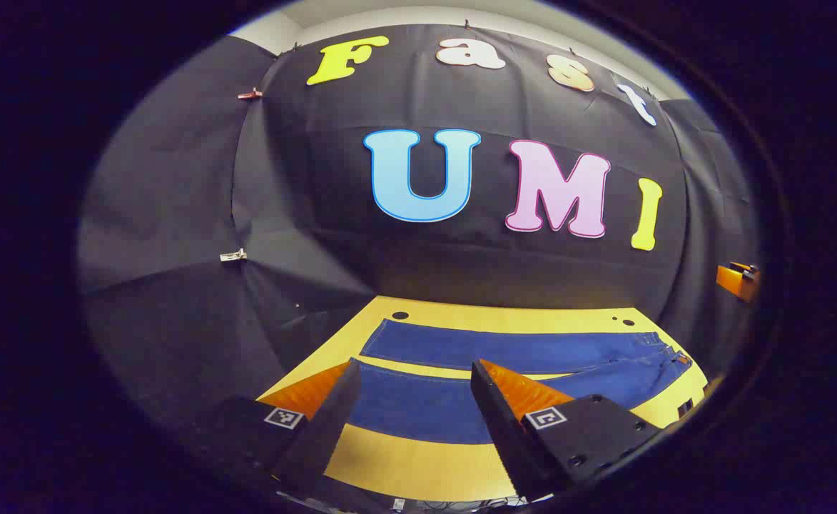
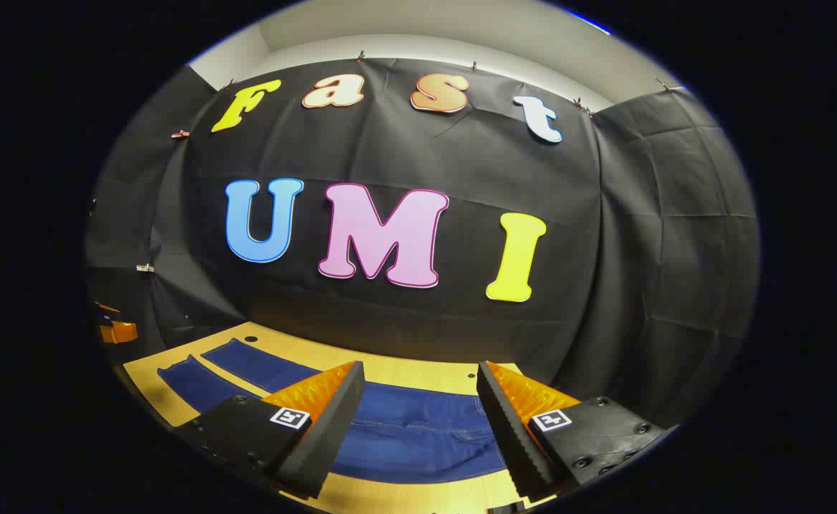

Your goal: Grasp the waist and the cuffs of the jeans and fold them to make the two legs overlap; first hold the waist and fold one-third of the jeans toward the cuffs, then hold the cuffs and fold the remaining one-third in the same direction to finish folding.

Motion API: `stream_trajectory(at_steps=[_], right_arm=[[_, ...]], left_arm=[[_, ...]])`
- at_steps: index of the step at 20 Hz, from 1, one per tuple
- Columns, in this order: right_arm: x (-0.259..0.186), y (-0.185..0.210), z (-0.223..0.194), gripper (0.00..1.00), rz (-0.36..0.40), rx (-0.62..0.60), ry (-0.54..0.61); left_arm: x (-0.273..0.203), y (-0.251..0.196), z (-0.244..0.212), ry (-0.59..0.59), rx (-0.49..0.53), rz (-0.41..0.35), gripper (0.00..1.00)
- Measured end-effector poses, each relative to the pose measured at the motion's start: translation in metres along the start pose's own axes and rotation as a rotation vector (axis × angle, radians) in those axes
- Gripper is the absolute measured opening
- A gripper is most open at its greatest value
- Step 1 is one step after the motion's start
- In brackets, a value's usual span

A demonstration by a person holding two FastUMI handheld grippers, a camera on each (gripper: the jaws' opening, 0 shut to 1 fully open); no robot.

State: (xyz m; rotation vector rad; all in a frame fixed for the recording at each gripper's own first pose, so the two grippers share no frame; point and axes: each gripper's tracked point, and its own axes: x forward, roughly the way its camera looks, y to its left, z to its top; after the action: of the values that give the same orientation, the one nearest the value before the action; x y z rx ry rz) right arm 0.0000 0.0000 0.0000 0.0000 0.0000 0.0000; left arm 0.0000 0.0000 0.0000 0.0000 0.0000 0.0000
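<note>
Blue jeans [image 1: 504, 350] lie flat on the yellow table [image 1: 418, 467], legs spread apart, cuffs at the left and waist at the right in the left gripper view. My left gripper [image 1: 414, 375] hovers open above the near leg, close to the cuff end, holding nothing. In the right gripper view the jeans [image 2: 411, 432] show their waist and seat between my fingers, the legs running off to the left. My right gripper [image 2: 422, 375] is open above the waist area, apart from the cloth.
The table [image 2: 404, 371] ends at the black cloth wall behind. Small dark holes [image 1: 399, 315] mark the tabletop near its far edge. The other gripper shows as an orange part at the right rim [image 1: 738, 278] and at the left rim [image 2: 115, 328].
</note>
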Motion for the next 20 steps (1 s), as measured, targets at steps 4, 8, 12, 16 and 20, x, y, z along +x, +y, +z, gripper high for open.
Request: stream_trajectory(at_steps=[4,8,12,16,20], right_arm=[[0.006,-0.003,0.000,0.94,-0.008,-0.002,-0.003],[0.009,-0.007,0.002,0.94,-0.022,-0.008,-0.012],[0.012,-0.010,0.003,0.96,-0.030,-0.005,-0.010],[0.015,-0.006,0.002,0.96,-0.027,-0.003,-0.007],[0.015,-0.006,-0.001,0.94,-0.021,-0.013,0.000]], left_arm=[[0.008,0.018,-0.007,0.022,0.059,0.025,0.93],[0.015,0.030,-0.012,0.045,0.077,0.043,0.96],[0.012,0.026,-0.003,0.015,0.014,0.034,0.97],[0.014,0.015,0.000,-0.014,0.008,-0.002,0.93],[0.032,0.028,-0.011,0.015,0.125,-0.038,0.96]])
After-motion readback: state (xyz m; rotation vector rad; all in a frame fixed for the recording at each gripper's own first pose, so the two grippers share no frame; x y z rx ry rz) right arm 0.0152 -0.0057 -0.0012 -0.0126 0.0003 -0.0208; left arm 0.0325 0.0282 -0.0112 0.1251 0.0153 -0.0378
